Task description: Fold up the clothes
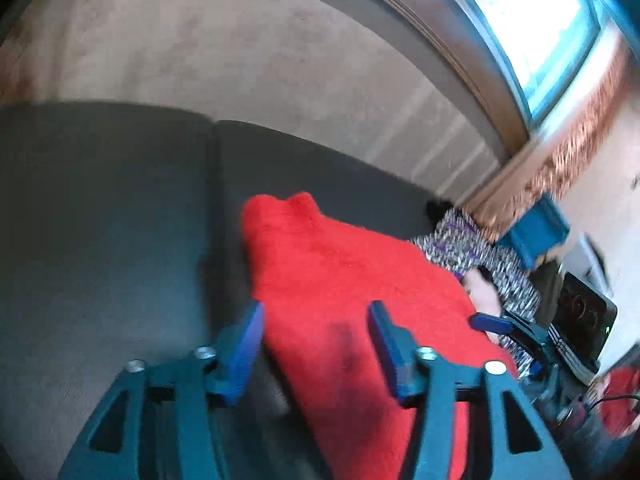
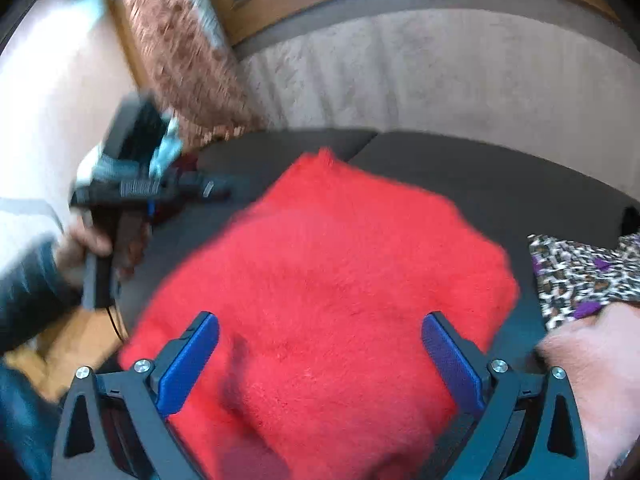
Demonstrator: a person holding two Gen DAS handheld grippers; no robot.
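Both our grippers, left (image 1: pixel 316 344) and right (image 2: pixel 320 360), hover with jaws wide over the fuzzy red garment (image 2: pixel 320 280) on the grey sofa seat (image 1: pixel 100 220).

Bright red fuzzy garment (image 2: pixel 320 272), leopard-print cloth with purple patches (image 2: pixel 580 276), dark grey sofa seat (image 1: pixel 100 208), blue claw pads (image 2: pixel 188 364)

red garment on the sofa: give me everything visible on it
The red garment is fuzzy, fleece-like fabric, plain bright red, lying bunched in a roughly folded heap on the dark grey sofa seat. A leopard-print cloth lies beside it. Both grippers, left gripper and right gripper, hang open over it, gripping nothing.
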